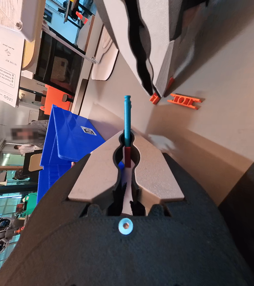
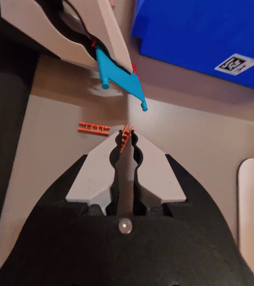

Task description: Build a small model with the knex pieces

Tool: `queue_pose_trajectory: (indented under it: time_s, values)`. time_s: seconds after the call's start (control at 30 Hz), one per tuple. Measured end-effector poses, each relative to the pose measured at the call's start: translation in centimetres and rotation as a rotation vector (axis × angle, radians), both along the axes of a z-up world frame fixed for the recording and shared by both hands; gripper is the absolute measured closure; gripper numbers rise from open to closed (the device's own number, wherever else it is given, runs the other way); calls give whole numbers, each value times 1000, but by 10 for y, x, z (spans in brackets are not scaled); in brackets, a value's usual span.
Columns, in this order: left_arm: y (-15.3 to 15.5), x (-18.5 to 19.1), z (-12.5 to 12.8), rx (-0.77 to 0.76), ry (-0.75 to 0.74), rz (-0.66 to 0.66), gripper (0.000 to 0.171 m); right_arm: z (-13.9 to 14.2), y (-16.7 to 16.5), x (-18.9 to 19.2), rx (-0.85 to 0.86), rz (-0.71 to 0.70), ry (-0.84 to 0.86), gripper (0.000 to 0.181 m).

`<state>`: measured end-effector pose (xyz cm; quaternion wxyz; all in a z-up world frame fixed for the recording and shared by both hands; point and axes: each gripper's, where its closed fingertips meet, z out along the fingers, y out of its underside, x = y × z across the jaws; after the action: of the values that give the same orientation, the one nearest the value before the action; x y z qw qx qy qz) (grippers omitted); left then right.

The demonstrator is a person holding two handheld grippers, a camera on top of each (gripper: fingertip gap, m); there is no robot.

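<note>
Beige counter (image 2: 185,139) underneath, blue bin (image 2: 200,38) at its far side. Left tongs (image 1: 127,136) clamped on a teal panel (image 2: 120,77), thin, flat and pointed, with pegs at its corners and a red piece (image 1: 128,157) pinched behind it. Probably light, stiff, slick plastic; best held across the flat faces, away from the pegs. Right tongs (image 2: 125,131) nipped narrow on a small orange connector (image 2: 125,137), slotted and likely easy to twist out. A second orange connector (image 2: 94,128) lying flat on the counter just left.
</note>
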<state>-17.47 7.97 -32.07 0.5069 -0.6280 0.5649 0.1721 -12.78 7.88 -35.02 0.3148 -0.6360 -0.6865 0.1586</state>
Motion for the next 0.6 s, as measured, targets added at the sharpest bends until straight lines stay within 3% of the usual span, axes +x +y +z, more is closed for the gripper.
queue_pose_trajectory:
  time_s: [0.1, 0.23, 0.3, 0.4, 0.5, 0.6]
  values:
    - [-1, 3, 2, -10, 6, -18, 171, 15, 6, 8, 25, 7, 34, 155]
    - [-7, 11, -2, -146, 23, -73, 171, 60, 1, 2, 4, 69, 241, 162]
    - [-8, 13, -2, -216, 59, -90, 171, 67, -7, -5, 39, 130, 252, 158]
    - [-1, 15, 5, -260, 106, -94, 171, 47, -5, -8, 78, 121, 119, 159]
    - [-1, 13, -1, -344, 189, -116, 171, 17, -5, 6, -56, 54, -4, 154]
    - [4, 8, -4, -374, 253, -109, 171, -2, -9, 13, -64, 46, -40, 154]
